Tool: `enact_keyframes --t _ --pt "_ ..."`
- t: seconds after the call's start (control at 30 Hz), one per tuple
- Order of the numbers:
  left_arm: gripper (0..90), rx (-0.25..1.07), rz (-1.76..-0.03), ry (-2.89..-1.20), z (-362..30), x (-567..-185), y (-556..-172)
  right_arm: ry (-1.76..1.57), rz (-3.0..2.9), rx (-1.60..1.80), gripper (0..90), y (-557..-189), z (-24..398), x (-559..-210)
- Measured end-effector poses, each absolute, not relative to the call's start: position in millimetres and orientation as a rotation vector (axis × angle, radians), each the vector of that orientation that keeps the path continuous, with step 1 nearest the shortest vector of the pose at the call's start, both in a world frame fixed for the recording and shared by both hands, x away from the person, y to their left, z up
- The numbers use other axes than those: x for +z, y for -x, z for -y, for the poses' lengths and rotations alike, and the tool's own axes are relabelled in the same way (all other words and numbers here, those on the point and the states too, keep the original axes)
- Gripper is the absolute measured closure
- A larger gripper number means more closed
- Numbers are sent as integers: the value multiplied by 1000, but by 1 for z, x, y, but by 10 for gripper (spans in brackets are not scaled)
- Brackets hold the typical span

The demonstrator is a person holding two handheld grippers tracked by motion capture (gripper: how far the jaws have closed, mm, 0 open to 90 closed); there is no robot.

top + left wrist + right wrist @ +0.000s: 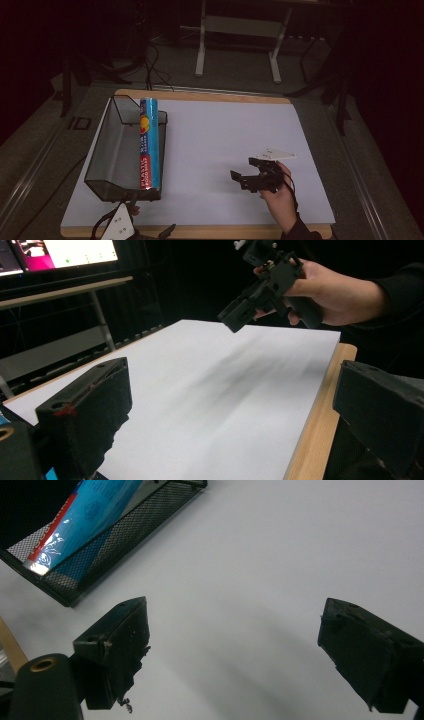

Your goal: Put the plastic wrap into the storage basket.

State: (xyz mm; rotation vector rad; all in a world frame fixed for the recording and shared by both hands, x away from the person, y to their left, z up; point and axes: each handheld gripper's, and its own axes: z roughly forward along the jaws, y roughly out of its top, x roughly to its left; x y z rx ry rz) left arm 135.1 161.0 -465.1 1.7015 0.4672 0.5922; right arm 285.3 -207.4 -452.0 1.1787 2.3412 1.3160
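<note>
A black wire-mesh basket (107, 150) stands on the left of the white mat (225, 135). A long blue plastic-wrap package (149, 145) with a red end lies along its right rim. My right gripper (243, 169), held by a hand, hovers over the mat's near right part, open and holding nothing. In the right gripper view its jaws (235, 645) stand wide apart over bare mat, with the basket (125, 535) and the package (85, 520) at the upper left. My left gripper (160, 234) sits at the near edge below the basket, jaws (230, 410) open and holding nothing.
The mat lies on a wooden board (200, 231) whose edge shows at the front. In the left gripper view the right gripper (242, 310) hangs above the mat's far side, and a lit monitor (65, 252) stands beyond. A metal stand (235, 30) is behind the table.
</note>
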Motion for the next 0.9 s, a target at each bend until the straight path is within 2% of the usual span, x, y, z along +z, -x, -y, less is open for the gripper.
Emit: enact_keyframes --t 0.9 --pt "32 596 -469 -1705 -160 -465 -135 -1163 -2218 1383 131 -257 251 -464"
